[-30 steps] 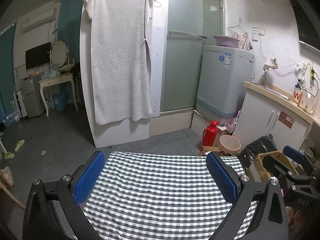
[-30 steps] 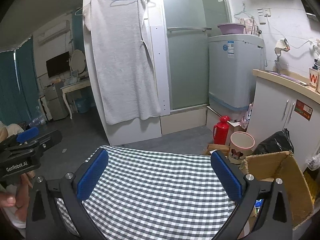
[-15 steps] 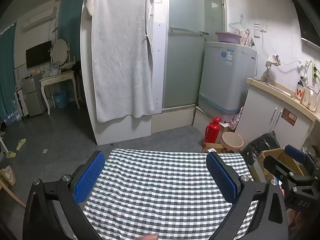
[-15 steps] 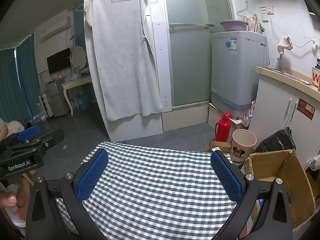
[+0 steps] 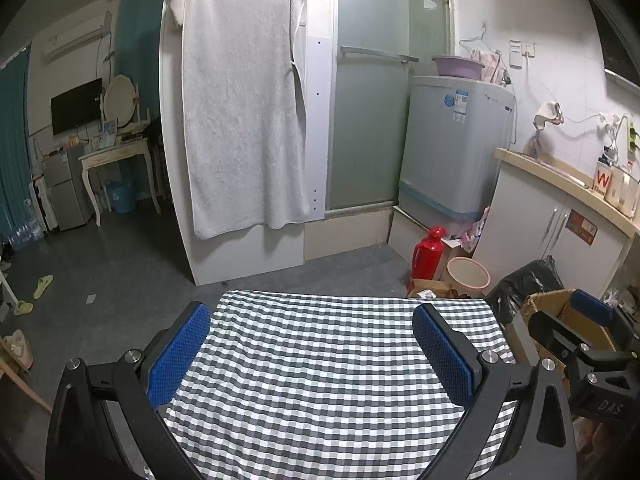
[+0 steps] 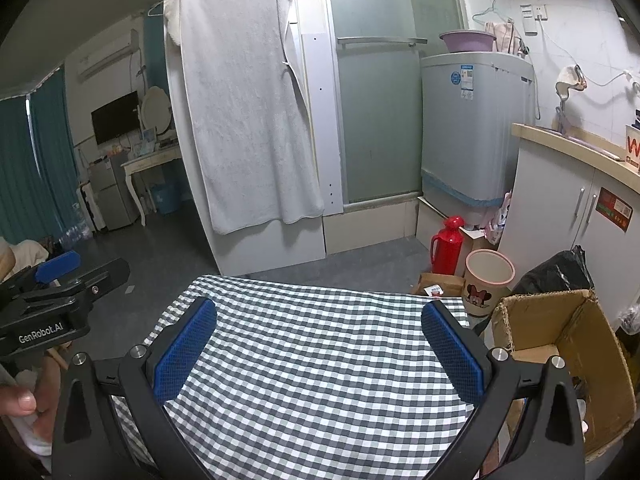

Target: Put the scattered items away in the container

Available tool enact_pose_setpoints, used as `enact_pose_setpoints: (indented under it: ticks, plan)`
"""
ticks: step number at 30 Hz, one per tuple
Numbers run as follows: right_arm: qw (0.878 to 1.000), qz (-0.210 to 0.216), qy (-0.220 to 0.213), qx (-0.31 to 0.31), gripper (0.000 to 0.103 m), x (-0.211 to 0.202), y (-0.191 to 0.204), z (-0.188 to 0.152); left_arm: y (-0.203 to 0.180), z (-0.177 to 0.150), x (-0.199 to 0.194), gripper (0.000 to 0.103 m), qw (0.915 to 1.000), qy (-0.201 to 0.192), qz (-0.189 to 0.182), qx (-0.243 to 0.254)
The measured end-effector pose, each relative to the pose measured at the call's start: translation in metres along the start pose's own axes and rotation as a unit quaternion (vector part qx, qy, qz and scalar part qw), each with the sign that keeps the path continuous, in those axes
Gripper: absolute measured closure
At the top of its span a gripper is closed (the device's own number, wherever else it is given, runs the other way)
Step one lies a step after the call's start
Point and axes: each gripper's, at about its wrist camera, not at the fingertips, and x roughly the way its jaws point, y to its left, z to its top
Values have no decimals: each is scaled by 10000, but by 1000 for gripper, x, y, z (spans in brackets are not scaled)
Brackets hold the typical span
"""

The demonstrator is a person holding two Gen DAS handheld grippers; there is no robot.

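Observation:
My left gripper is open and empty above a table with a black-and-white checked cloth. My right gripper is open and empty above the same cloth. Each gripper shows at the edge of the other's view: the right one in the left wrist view, the left one in the right wrist view. An open cardboard box stands right of the table. No scattered items show on the cloth in either view.
Beyond the table are a red thermos, a pink bin, a black bag, a washing machine and a white cabinet. A white towel hangs on a partition.
Both views have tilted slightly upward and drawn back a little; the table's far edge sits lower in frame. Both grippers stay open and empty.

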Motion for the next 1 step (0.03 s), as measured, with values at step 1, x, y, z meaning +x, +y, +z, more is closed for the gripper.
enact_pose_setpoints:
  ticks: [1]
  plan:
    - [10000, 1, 9, 3, 0, 1, -1, 0, -1, 0, 1, 0, 10000, 9, -7, 1]
